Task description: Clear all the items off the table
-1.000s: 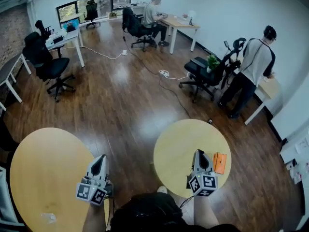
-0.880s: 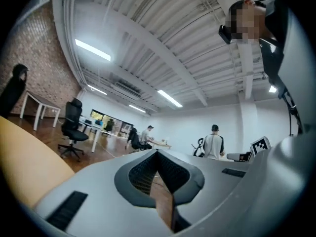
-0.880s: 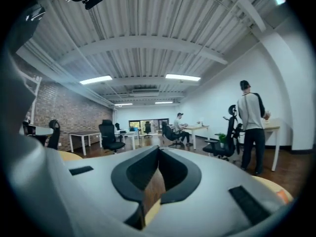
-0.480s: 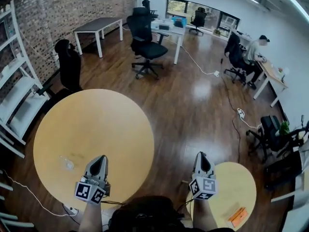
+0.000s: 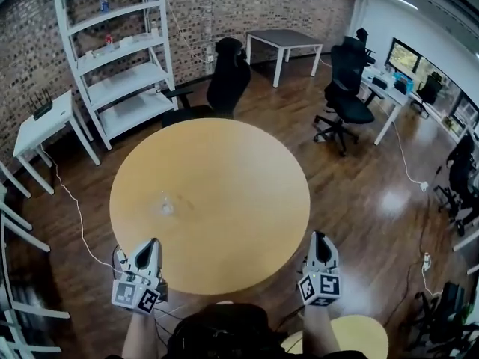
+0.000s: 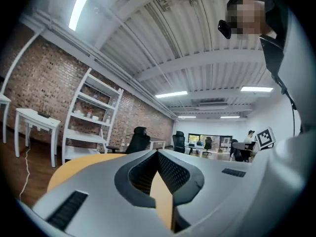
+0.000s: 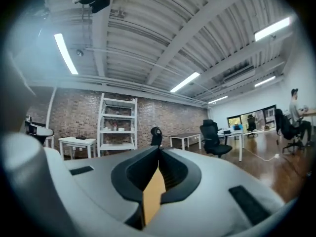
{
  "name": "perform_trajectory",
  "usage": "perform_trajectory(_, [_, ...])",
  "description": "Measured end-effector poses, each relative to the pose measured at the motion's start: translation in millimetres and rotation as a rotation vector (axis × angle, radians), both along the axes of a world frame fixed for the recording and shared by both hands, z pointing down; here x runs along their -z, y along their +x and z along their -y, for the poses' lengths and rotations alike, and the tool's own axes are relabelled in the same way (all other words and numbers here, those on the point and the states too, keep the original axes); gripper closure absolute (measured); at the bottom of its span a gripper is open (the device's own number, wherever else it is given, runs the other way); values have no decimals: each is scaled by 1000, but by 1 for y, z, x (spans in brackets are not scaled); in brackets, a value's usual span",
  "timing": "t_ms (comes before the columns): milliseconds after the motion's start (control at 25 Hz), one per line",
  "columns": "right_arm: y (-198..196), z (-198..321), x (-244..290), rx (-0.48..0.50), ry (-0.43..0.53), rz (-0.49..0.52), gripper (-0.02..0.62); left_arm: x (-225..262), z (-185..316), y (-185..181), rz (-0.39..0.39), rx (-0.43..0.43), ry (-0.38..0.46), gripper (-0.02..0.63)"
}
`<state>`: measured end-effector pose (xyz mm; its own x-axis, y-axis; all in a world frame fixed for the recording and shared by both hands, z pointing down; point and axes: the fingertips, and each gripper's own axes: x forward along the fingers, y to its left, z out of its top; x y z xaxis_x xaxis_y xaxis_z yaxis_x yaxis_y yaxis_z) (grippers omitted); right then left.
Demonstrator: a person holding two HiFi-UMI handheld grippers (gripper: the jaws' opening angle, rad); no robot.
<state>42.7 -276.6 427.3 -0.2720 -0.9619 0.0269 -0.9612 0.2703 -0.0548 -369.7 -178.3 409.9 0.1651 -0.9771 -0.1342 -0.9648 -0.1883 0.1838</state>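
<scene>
A small pale item [image 5: 166, 205] lies left of the desk's [image 5: 247, 170] centre, nearer the left tool [image 5: 149, 247] than the right tool [image 5: 320, 238]. Both tools are clenched and empty.

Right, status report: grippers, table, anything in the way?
Left gripper and right gripper shut, empty. One small clear item on round table. Nothing in the way.

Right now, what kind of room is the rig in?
Probably an open-plan office or lab space. A brick wall with a white shelving unit in front of it, swivel office chairs and a plain desk lie beyond the round wooden table, all on a wood floor.
</scene>
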Motion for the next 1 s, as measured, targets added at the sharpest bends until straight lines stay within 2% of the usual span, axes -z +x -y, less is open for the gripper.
perform_trajectory(160, [-47,6,-7,152,-6,1,589,-6,-34,-20,-12,112,-11,606])
perform_trajectory(280, [-67,9,-12,226,-32,-21,589,-13,-48,-28,-46,165,-21,606])
perform_trajectory(440, [-85,20,-21,265,-70,-36,589,-19,-48,-34,-49,181,-30,606])
perform_trajectory(520, [-100,25,-25,282,-87,-46,560,-24,-46,-42,-42,187,-33,606])
perform_trajectory(840, [-190,50,-27,409,-84,-84,560,-37,-25,-101,-63,222,-29,606])
perform_trajectory(880, [-202,52,-29,433,-85,-83,545,-39,-22,-107,-63,222,-30,606])
perform_trajectory(1000, [-247,57,-37,504,-101,-99,450,-46,-13,-129,-57,220,-49,606])
